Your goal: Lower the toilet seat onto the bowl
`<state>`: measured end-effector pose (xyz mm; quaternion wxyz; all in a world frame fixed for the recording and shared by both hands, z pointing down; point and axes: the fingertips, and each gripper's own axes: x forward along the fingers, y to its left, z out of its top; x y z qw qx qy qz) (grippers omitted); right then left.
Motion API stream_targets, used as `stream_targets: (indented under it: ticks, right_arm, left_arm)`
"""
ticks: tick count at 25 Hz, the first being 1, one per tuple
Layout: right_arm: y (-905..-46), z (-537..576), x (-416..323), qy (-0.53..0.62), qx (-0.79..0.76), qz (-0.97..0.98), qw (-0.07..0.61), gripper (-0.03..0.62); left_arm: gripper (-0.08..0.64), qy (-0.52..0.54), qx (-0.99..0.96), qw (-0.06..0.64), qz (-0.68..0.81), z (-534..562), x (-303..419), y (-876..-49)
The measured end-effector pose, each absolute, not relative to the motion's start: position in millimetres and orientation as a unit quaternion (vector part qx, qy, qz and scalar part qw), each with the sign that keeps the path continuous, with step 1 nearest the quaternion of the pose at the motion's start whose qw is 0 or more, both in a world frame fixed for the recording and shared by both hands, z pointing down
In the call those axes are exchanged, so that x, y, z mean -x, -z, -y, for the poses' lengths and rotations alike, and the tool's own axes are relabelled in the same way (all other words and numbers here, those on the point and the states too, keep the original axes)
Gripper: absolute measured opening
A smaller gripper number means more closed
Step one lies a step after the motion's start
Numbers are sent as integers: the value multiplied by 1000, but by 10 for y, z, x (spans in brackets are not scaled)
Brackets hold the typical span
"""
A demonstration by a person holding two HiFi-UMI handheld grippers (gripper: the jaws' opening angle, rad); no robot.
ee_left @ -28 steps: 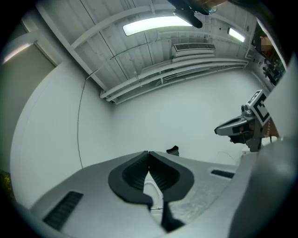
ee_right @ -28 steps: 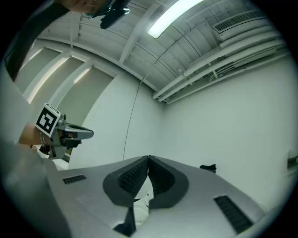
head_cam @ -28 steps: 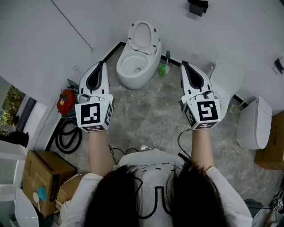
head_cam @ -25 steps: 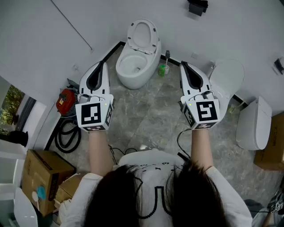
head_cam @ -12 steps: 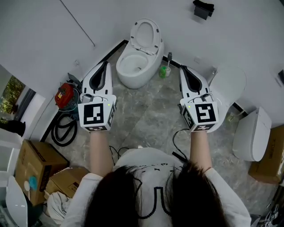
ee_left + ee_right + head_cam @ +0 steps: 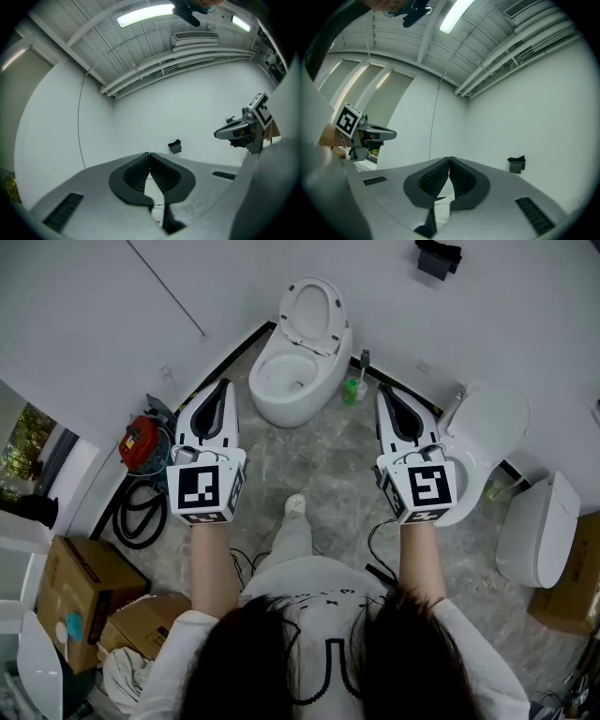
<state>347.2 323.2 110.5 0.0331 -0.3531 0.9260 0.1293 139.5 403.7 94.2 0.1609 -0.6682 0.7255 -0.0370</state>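
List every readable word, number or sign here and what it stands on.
No readable text anywhere.
Left cube, right cube: square black-and-white patterns only, no letters.
Shirt: a black line drawing, no words.
Box: any print too small to read.

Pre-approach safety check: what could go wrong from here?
1. Toilet seat stands upright; left gripper and right gripper are both shut, so a push rather than a grip could let it slam onto the bowl.
2. Green bottle beside the bowl could get knocked.
3. Loose cable near the foot could snag a step.
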Motion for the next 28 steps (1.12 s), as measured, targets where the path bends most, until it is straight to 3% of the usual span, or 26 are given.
stream_targets:
  ticks: [13,28]
  right_arm:
    - [-1126,-2104,-2854,-130,357,-925,24,28]
    - [-1312,-715,-1923,-122,374,-919,-34,29]
  left_arm:
    - [10,33,676,154,-720,-2866,-709,-983]
    - [11,15,701,116,-703,-1267,291,-1147]
